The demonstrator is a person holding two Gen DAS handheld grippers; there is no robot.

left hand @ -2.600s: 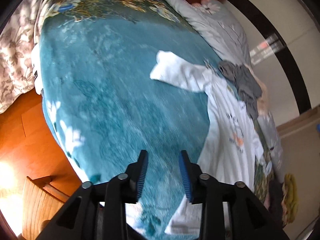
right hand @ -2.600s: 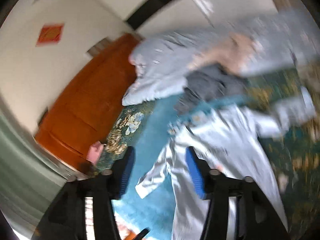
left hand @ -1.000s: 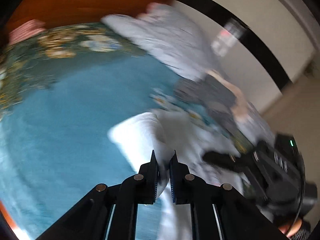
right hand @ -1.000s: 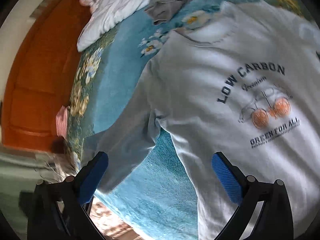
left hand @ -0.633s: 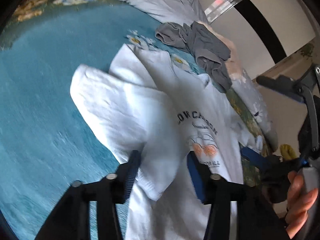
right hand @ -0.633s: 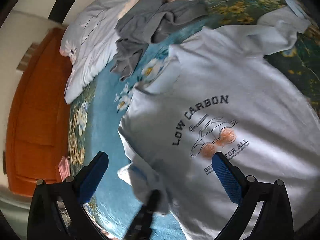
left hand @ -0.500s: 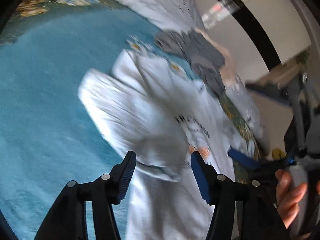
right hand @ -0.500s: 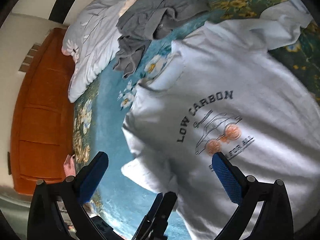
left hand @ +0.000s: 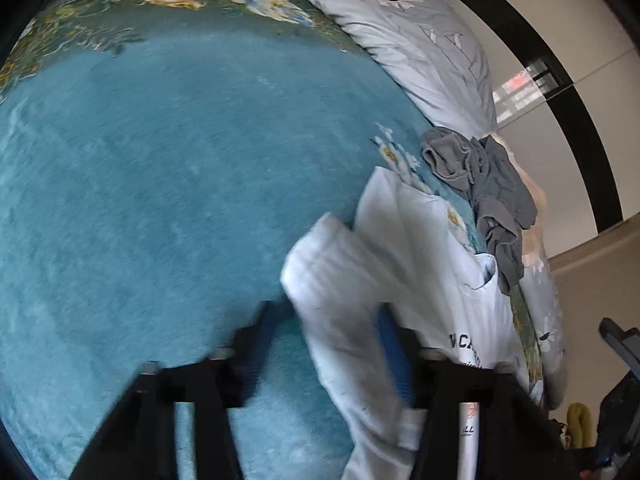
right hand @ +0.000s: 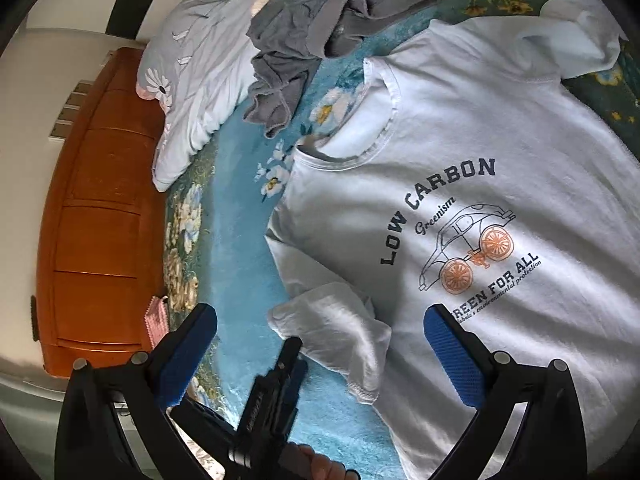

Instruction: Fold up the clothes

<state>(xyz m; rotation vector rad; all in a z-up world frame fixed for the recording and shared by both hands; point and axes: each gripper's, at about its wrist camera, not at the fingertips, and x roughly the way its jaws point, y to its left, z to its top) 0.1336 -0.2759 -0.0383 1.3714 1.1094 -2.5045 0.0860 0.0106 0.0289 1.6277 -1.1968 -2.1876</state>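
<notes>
Sleeve (left hand: 340, 280) first: a second ago the left tool (left hand: 328, 344) was pinched shut on it, carrying it inward — now that tool stands wide, the sleeve draped loosely between its fingers and lying folded over the shirt's (right hand: 460, 160) side. So the first sleeve fold looks done and let go. The shirt itself lies face up on the blue bed (left hand: 140, 160), print showing, collar toward the grey clothes (right hand: 320, 12) and pillow (right hand: 192, 60). Further right, the right tool (right hand: 320, 352) hovers above the chest print, jaws wide and holding nothing. At the far right the other sleeve (right hand: 580, 28) is still spread out — likely the next thing to fold in.
</notes>
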